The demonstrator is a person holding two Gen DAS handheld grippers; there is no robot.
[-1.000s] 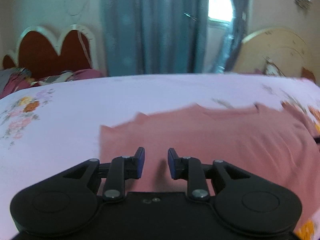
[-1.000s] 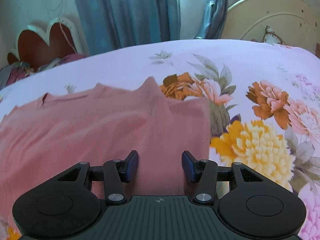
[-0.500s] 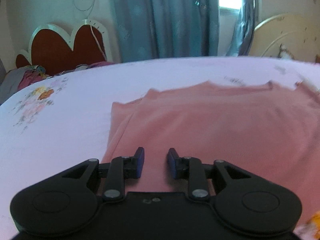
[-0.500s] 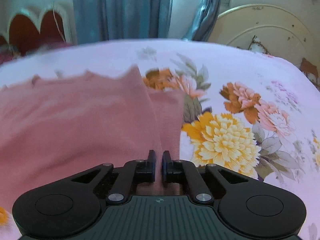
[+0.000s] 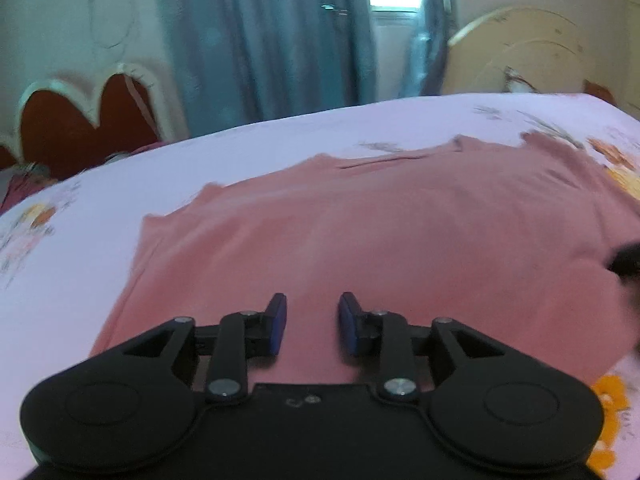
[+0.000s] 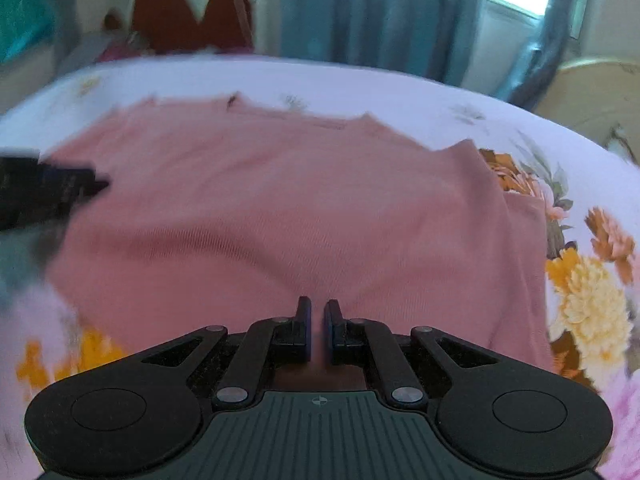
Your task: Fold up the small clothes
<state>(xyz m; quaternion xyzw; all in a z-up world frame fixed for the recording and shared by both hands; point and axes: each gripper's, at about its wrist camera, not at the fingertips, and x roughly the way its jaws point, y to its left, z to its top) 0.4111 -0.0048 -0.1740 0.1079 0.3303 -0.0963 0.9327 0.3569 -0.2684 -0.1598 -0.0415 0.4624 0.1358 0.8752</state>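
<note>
A pink shirt [image 5: 400, 220] lies spread flat on the flowered bed sheet [image 5: 120, 184], neckline at the far side. My left gripper [image 5: 312, 320] hovers over the shirt's near hem toward its left corner. Its jaws are opening, the pads apart, with cloth under them and none pinched. In the right wrist view my right gripper [image 6: 318, 320] is shut on the near hem of the pink shirt [image 6: 280, 200], and creases run toward its fingers. The left gripper [image 6: 48, 196] shows as a dark blur at the left edge. The right one [image 5: 626, 258] is a dark blur at the right edge.
The bed sheet [image 6: 400, 92] has big orange and yellow flowers [image 6: 592, 292] right of the shirt. Beyond the bed stand a red heart-shaped headboard [image 5: 80, 128], blue curtains [image 5: 260, 40] and a cream round headboard [image 5: 520, 56].
My right gripper shut on the shirt's near hem and swung left, rolling. My left gripper moved forward and down over the shirt, and its jaws widened.
</note>
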